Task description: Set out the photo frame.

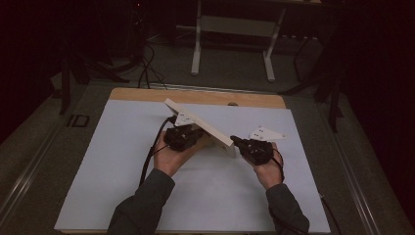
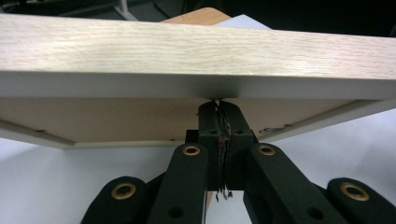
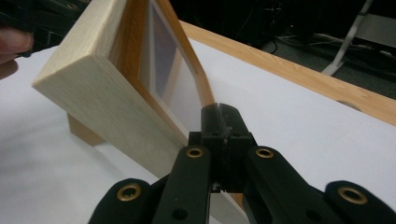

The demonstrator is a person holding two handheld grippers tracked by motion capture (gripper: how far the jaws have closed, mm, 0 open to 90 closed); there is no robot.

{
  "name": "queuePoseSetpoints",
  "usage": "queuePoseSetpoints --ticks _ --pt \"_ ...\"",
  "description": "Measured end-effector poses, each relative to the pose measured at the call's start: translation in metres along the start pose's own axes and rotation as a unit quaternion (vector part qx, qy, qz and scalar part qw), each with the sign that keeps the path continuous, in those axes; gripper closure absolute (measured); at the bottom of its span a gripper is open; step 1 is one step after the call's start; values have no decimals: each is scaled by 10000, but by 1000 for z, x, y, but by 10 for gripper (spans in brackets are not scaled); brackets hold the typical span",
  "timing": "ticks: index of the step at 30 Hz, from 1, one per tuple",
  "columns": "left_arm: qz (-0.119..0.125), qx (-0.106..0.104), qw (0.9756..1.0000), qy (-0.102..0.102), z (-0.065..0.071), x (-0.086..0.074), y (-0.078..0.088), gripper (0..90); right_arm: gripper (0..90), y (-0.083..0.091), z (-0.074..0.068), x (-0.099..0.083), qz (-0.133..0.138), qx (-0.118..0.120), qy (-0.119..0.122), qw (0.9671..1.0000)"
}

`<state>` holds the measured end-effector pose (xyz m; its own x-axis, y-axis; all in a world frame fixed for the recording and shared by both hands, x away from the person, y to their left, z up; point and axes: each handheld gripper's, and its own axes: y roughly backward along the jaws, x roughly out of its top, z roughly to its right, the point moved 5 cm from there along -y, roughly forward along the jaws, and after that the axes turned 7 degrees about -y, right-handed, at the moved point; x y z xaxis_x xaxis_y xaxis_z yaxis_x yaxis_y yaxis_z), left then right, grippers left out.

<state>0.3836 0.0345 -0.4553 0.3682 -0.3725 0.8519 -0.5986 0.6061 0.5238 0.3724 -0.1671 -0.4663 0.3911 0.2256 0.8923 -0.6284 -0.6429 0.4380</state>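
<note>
- A light wooden picture frame (image 1: 203, 126) stands tilted above the middle of the white table sheet (image 1: 122, 186), held up between the two grippers
- In the right gripper view the frame (image 3: 98, 93) shows a deep pale wood rim and a glass pane (image 3: 173, 84) set inside it
- The left gripper (image 1: 182, 137) sits under the frame's near side; in the left gripper view its jaws are pressed together against the frame's back (image 2: 116, 119), whether pinching part of it I cannot tell
- The right gripper (image 1: 240, 143) meets the frame's right end, jaws closed tight at the frame's inner edge
- A wooden table edge (image 1: 147, 94) borders the sheet's far side
</note>
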Motion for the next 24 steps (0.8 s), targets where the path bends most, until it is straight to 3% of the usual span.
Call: queuePoseSetpoints --ticks 7,13,24 --pt "-19 -32 10000 17 -1 0 -2 900 898 0 -4 0 -29 28 92 10000" --pt "-116 -35 9999 -85 1 0 -3 900 898 -1 -8 1 -25 92 139 9999" --pt "-192 -241 9992 -248 8 -1 -8 900 898 -1 -13 1 -53 263 275 9993"
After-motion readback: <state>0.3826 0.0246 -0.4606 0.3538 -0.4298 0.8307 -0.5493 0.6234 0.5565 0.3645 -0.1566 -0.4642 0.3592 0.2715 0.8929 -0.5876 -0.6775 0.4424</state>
